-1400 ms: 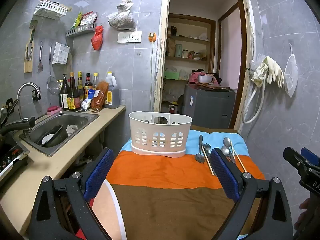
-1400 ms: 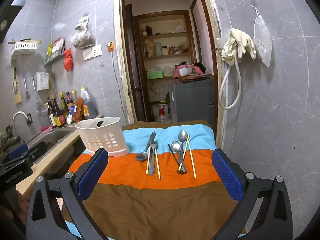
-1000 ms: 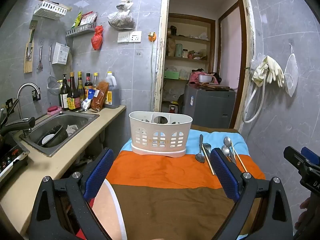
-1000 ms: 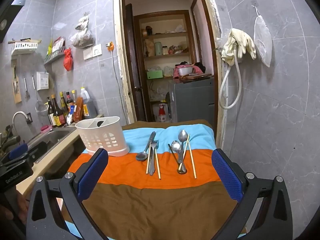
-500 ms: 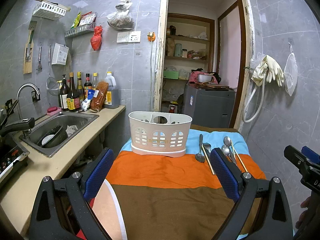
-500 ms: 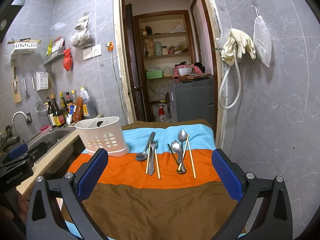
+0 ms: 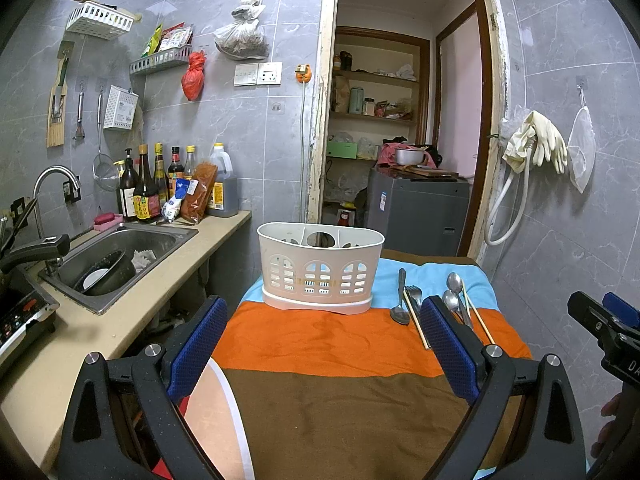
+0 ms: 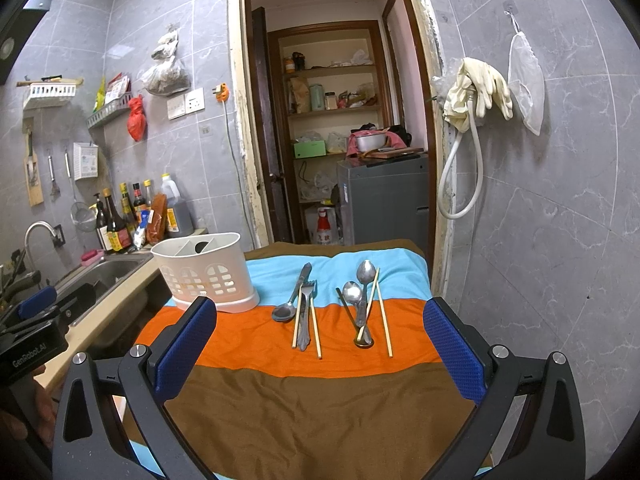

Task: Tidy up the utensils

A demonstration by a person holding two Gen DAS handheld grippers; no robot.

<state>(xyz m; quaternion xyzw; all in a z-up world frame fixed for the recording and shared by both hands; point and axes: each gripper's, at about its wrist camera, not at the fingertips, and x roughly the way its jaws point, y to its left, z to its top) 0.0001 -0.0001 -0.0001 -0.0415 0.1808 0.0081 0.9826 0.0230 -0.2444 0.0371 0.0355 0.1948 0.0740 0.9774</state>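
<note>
Where the striped cloth [image 8: 320,400] covers the table: white caddy [image 8: 206,272] at 10 o'clock, upright; utensils [image 8: 332,306] flat at 12 o'clock, just beside it, in two clusters. Left gripper [image 7: 320,350]: spread wide, nothing held. Right gripper [image 8: 320,354]: likewise spread, unladen. Sink [image 7: 120,256] at 9 o'clock.

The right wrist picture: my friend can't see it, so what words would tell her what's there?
Spoons, a fork and chopsticks lie on a striped cloth, with the open right gripper empty in front. A white caddy stands to their left.
</note>
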